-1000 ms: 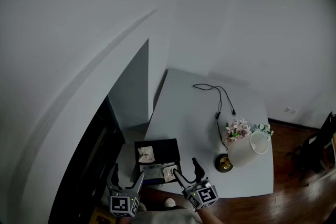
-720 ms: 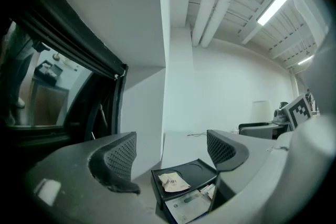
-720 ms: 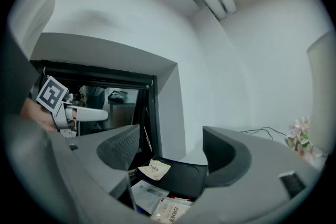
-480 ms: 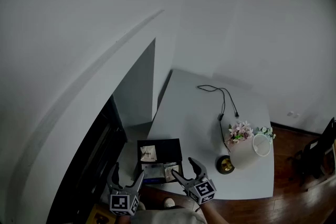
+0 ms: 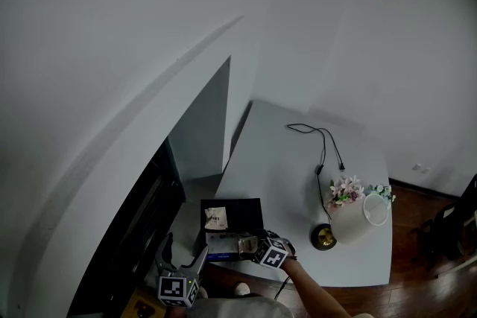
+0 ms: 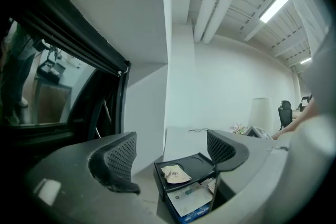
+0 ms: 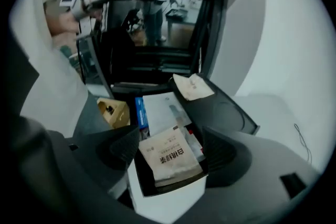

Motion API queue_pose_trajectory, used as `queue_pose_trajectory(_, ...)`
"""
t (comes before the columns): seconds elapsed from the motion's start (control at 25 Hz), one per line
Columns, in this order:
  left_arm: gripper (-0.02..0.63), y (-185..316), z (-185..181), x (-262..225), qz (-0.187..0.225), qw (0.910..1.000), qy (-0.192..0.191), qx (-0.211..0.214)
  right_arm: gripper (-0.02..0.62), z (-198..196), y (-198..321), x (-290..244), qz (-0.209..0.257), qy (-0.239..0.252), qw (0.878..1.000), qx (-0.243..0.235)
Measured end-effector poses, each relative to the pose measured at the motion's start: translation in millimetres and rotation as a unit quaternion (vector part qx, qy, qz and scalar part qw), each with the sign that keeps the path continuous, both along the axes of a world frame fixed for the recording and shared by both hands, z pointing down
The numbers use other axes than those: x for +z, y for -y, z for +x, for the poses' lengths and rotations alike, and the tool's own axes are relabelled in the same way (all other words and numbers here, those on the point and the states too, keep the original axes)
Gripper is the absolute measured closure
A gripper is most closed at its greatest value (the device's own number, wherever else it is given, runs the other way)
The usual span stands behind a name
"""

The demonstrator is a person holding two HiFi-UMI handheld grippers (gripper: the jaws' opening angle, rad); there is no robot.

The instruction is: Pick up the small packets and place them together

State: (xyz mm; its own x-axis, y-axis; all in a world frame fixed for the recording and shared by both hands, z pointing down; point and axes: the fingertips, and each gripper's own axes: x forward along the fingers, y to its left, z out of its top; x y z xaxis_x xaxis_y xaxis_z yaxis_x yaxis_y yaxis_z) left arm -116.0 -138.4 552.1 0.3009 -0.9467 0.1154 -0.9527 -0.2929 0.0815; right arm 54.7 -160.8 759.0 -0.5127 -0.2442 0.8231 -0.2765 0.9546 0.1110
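Work area on a white table (image 5: pixel 298 175), seen steeply from above.

Right gripper (image 7: pixel 173 150): tipped down over an open box (image 7: pixel 165 202) at the near table edge. Jaws wide apart and unclenched, straddling a beige packet (image 7: pixel 170 157) without pressing on it. Packet flat on top of the box's contents, printed face up, left jaw just beside its edge.

Second packet (image 7: pixel 193 86): pale and creased, lying on a black tray (image 7: pixel 226 107) beyond the box, apart from the first.

Blue-edged carton (image 7: pixel 152 110): in the box, between the two packets. Small yellow carton (image 7: pixel 113 112) just left of it.

Left gripper (image 6: pixel 170 162): held about level at the lower left of the head view. Released, jaws spread with nothing between them, aimed toward tray and box, touching neither.

Far right of the table: white-shaded lamp (image 5: pixel 356 216), flowers (image 5: pixel 344 190) just beside it, and a black cable (image 5: pixel 320 149) trailing across the bare top toward the wall, all well apart from the packets.
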Motion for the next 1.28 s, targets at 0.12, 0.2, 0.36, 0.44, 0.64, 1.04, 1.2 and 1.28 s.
queue_pose_trajectory(0.12, 0.187, -1.9, -1.9, -5.1, 0.001, 1.0000, 0.002, 0.000, 0.227, 2.3, -2.7, 29.6, -0.019, -0.064, 0.997, -0.031)
queue_pose_trajectory(0.2, 0.187, -2.3, -4.8, -4.7, 0.000, 1.0000, 0.003, -0.003, 0.227, 4.9, -0.2, 41.4, -0.029, -0.089, 0.995, -0.032)
queue_pose_trajectory(0.36, 0.187, -5.3, -11.6, 0.8, -0.005, 0.9999, -0.003, -0.015, 0.253, 13.4, -0.1, 57.9, -0.030, -0.139, 0.989, -0.041)
queue_pose_trajectory(0.44, 0.187, -6.4, -13.6, 3.1, -0.007, 0.9998, -0.005, -0.018, 0.291, 15.3, 1.6, 59.1, -0.019, -0.150, 0.988, -0.038)
queue_pose_trajectory(0.64, 0.187, -8.2, -16.2, 3.5, -0.009, 0.9998, -0.003, -0.019, 0.486, 16.8, -0.1, 53.1, 0.002, -0.146, 0.989, -0.039)
queue_pose_trajectory(1.04, 0.187, -7.1, -14.3, 7.8, -0.012, 0.9998, -0.004, -0.015, 0.526, 15.5, -18.2, -23.2, 0.036, -0.063, 0.997, -0.027)
queue_pose_trajectory(1.2, 0.187, -6.6, -12.0, 1.5, -0.011, 0.9999, 0.001, -0.012, 0.526, 12.4, 6.2, -53.1, 0.059, -0.050, 0.997, -0.029)
queue_pose_trajectory(1.28, 0.187, -7.4, -13.1, 4.3, -0.011, 0.9998, -0.003, -0.016, 0.526, 9.5, 28.5, -60.0, 0.065, -0.050, 0.996, -0.031)
